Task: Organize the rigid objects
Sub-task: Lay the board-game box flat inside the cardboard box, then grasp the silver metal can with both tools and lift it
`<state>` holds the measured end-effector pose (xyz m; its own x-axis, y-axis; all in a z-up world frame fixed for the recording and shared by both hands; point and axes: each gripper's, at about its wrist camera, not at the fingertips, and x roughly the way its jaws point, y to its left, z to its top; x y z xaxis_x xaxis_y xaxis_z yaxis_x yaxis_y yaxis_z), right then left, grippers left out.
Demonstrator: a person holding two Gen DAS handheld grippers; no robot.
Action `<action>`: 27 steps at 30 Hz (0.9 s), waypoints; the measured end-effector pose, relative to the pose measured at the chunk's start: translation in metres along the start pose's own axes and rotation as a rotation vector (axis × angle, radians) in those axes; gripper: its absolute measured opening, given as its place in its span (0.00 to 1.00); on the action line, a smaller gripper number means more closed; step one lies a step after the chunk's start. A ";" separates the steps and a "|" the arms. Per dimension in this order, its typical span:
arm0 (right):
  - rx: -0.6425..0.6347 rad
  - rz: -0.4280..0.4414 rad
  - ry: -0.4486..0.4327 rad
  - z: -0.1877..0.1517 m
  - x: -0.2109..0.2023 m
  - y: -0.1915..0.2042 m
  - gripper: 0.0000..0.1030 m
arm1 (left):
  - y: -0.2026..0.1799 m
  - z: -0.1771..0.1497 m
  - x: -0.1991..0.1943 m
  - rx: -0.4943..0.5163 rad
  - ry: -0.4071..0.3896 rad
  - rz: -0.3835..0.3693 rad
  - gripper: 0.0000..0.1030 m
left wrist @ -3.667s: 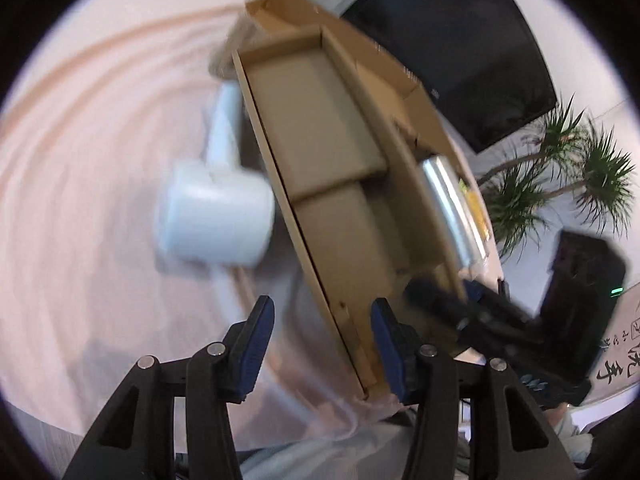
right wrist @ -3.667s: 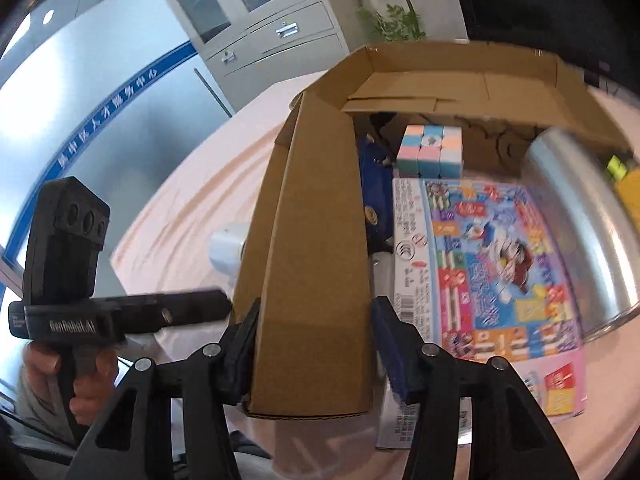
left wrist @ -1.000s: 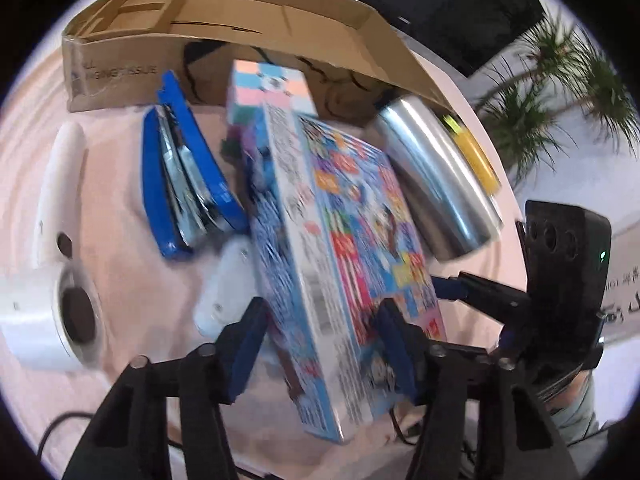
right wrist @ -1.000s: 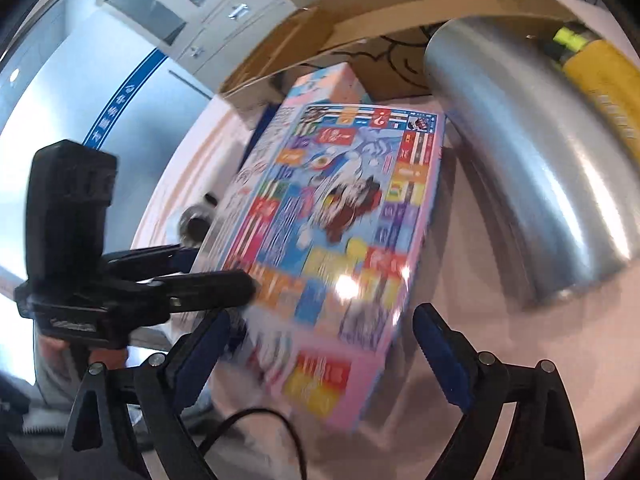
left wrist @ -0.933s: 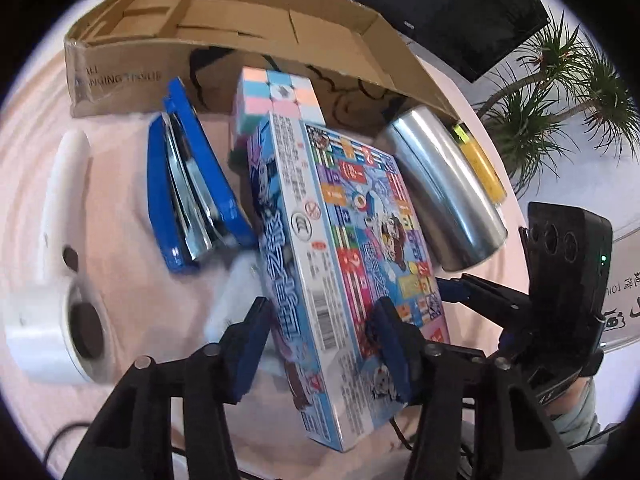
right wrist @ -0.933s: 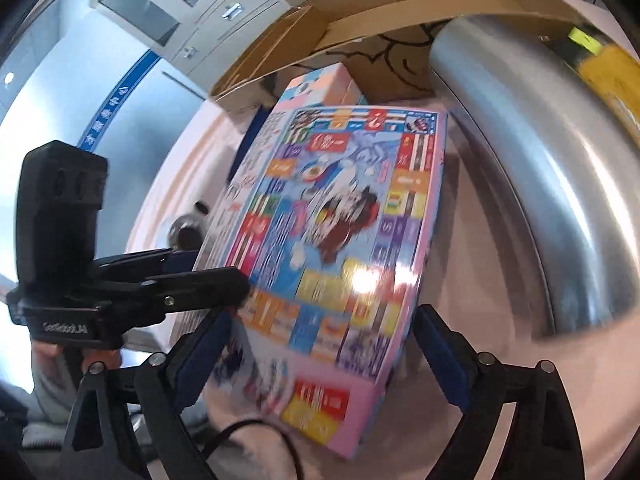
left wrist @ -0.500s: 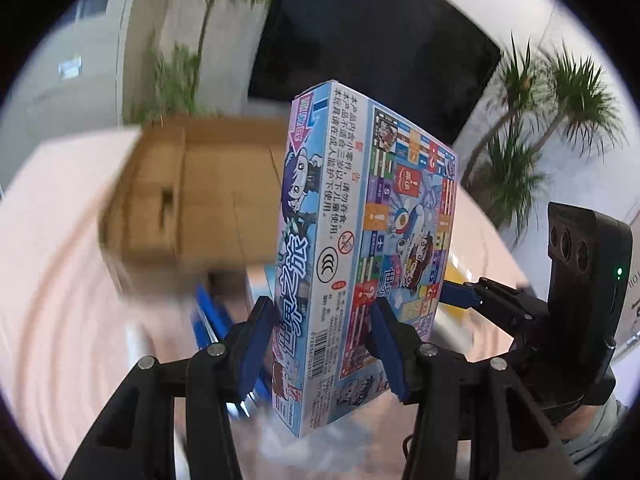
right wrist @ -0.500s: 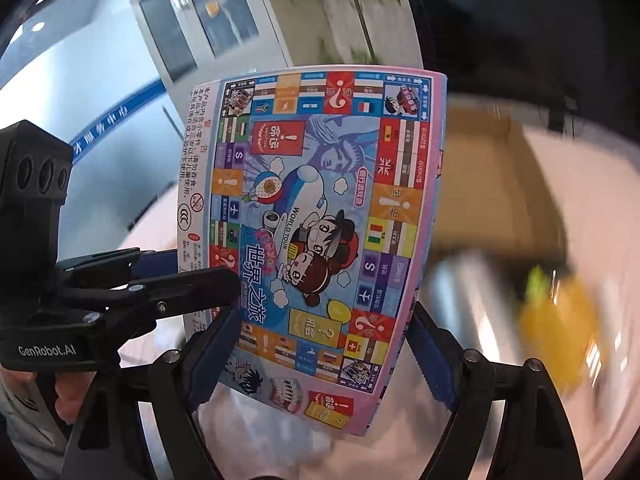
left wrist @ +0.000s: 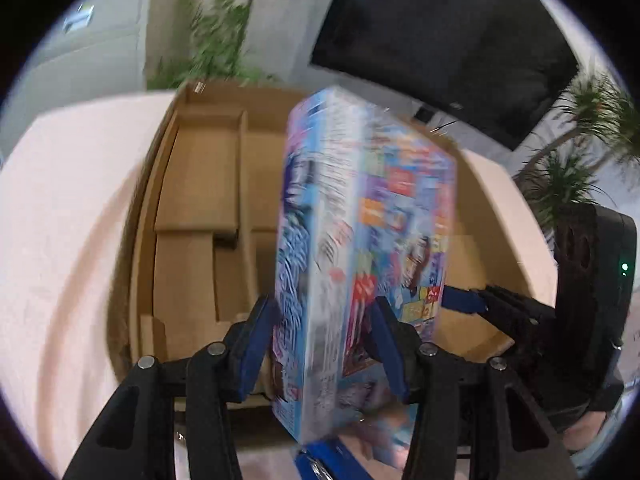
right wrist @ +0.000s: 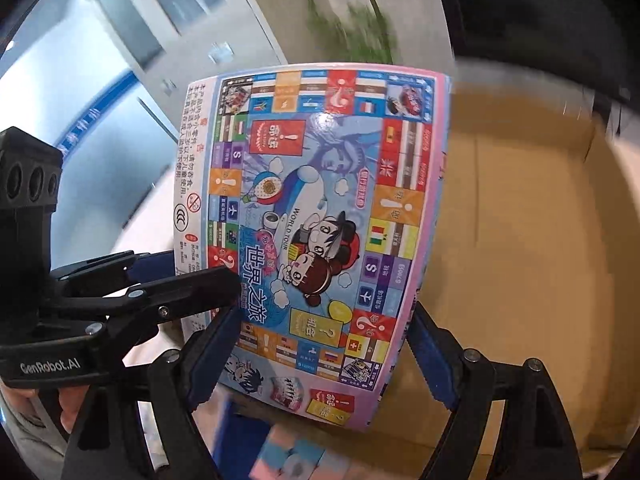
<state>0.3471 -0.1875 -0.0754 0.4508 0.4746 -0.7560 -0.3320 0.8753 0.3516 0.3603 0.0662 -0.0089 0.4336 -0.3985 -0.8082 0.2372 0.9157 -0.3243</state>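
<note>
A colourful board game box (left wrist: 352,248) is held upright in the air by both grippers. My left gripper (left wrist: 324,344) is shut on its narrow thickness near the lower end. My right gripper (right wrist: 320,352) is shut across its wide face (right wrist: 316,232), one pad on each long edge. The open cardboard box (left wrist: 200,208) lies just behind and below the game box, with bare flaps inside; it also shows in the right wrist view (right wrist: 520,260). The game box's lower end is over the carton's near edge.
A pink cloth covers the table (left wrist: 60,240) left of the carton. A pastel cube (right wrist: 296,460) and a blue item (left wrist: 332,464) lie below the held box. A black screen (left wrist: 440,40) and potted plants (left wrist: 580,168) stand behind.
Both grippers have carried the game box from flat on the table up to upright, then forward over the open cardboard box, which now fills the view behind it.
</note>
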 end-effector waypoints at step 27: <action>-0.025 -0.117 0.012 -0.202 -0.168 -0.047 0.69 | -0.085 -0.137 -0.090 0.022 -0.072 -0.168 0.99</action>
<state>0.1195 -0.3270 -0.0769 0.4774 0.3684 -0.7977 -0.2981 0.9219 0.2474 0.1815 0.0310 0.0244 0.4474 -0.5493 -0.7058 0.3300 0.8349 -0.4406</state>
